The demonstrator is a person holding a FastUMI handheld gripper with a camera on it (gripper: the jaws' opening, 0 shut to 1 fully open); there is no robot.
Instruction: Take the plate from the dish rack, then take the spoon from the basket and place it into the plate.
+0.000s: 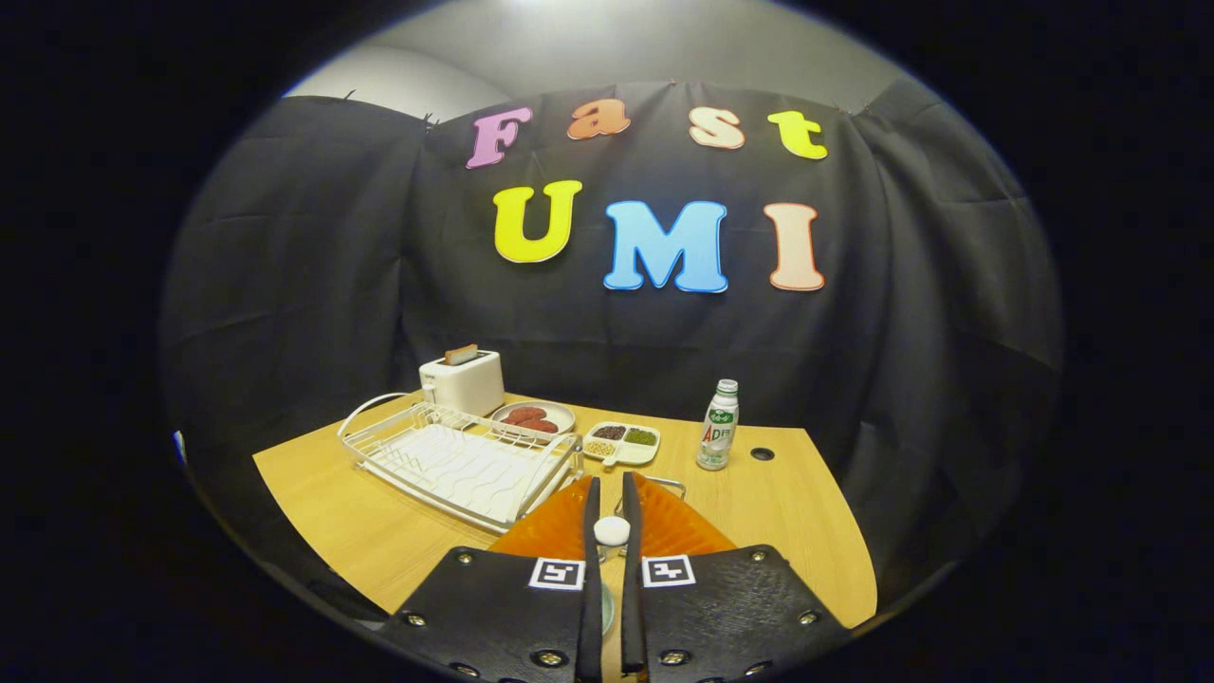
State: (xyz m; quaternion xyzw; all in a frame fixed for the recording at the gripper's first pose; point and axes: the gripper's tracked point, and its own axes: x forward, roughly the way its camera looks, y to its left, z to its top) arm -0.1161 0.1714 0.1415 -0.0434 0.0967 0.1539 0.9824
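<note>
My gripper (611, 484) is shut on a white spoon (612, 530), whose rounded end shows between the two fingers. An orange ribbed plate (675, 527) lies on the wooden table directly under and on both sides of the fingers. The white wire dish rack (463, 462) stands to the left, just beyond the plate, with no dish in it. A bit of wire basket (668, 485) peeks out behind the plate's far rim, mostly hidden by the plate. The rest of the spoon is hidden by the fingers.
Beyond the rack stand a white toaster (462, 380), a plate of sausages (534, 417) and a divided dish of grains (622, 442). A small bottle (719, 427) stands right of them, next to a cable hole (762, 453). The table's right edge (854, 531) curves near.
</note>
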